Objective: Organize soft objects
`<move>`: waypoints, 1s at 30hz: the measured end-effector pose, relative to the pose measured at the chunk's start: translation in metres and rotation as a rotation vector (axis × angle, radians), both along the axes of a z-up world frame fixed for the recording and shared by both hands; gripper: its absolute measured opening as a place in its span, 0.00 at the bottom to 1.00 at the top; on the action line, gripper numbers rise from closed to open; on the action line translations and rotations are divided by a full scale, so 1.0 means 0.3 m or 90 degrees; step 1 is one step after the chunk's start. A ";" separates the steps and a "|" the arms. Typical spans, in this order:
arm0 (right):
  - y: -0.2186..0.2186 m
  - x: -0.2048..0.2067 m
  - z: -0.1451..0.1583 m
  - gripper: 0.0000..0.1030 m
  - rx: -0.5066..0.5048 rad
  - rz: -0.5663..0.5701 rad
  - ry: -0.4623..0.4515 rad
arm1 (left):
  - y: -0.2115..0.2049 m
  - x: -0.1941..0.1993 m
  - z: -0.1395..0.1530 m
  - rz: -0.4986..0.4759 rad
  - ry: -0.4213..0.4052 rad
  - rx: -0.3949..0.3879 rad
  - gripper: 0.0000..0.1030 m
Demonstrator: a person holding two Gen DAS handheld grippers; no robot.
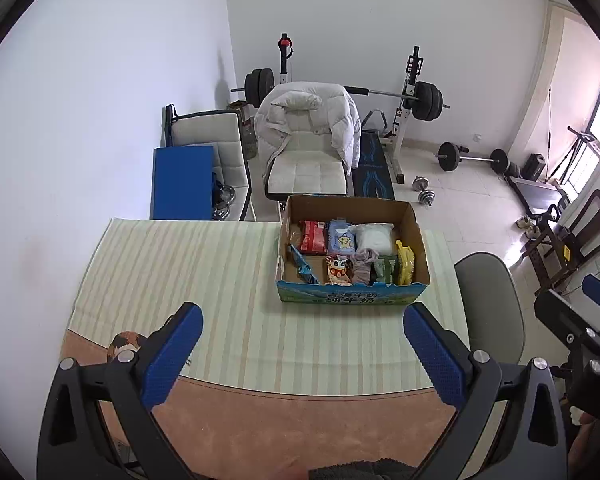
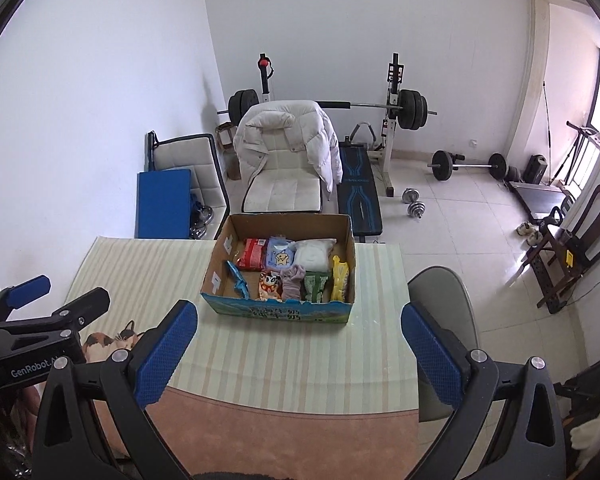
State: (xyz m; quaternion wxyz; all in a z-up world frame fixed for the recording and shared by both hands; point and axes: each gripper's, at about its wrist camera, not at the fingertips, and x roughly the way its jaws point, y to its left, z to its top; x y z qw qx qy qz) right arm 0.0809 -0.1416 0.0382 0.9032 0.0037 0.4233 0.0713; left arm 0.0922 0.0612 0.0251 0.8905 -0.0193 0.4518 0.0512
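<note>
since both the left claw [image 1: 303, 350] and the right claw [image 2: 299, 346] hang wide apart and empty, with the box [image 1: 352, 299] of soft packets [image 1: 313, 236] just ahead of them, the sorting looks mostly done.

Table [image 1: 300, 420] with pinkish-brown top, covered far part by pale green striped cloth [image 1: 220, 280]. Open cardboard box [image 1: 352, 300] sits on the cloth at far right, soft packets inside. Cat picture [image 2: 112, 340] shows on the tabletop, near left, at cloth edge.
</note>
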 end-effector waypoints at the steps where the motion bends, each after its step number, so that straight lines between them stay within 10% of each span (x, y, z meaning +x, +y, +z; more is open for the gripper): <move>1: -0.002 -0.009 0.004 1.00 0.002 -0.001 0.000 | -0.001 -0.005 0.005 0.002 -0.005 0.003 1.00; 30: 0.018 0.022 0.046 1.00 -0.045 -0.049 -0.042 | -0.011 -0.006 0.043 0.006 -0.057 0.025 1.00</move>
